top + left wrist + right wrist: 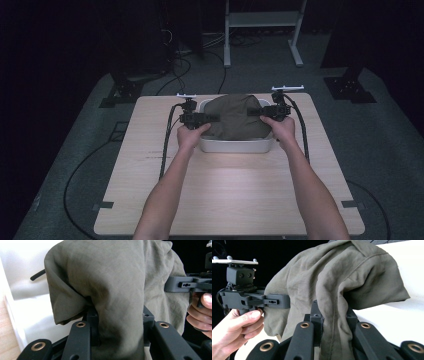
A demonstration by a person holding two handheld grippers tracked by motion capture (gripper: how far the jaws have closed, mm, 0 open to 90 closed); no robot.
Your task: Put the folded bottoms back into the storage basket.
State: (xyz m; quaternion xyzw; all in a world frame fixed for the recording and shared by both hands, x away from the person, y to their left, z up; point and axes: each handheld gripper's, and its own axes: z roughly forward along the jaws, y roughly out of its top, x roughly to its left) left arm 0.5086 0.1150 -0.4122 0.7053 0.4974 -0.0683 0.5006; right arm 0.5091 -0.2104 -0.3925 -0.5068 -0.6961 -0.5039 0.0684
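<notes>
Olive-green cloth [236, 116] bunched over white tub [235, 146] on wooden table [225, 195], left gripper [212, 117] clenched on its left side, right gripper [254, 112] clamped on its right side, both hands level.

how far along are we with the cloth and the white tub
Done: both grips are made. The left gripper and the right gripper are each shut on a fold of the olive cloth at opposite sides.
In hand: the cloth hangs bunched between them over the white tub on the table.
Left: whether it is going in or coming out I cannot tell; either way, neither gripper has let go yet.
</notes>
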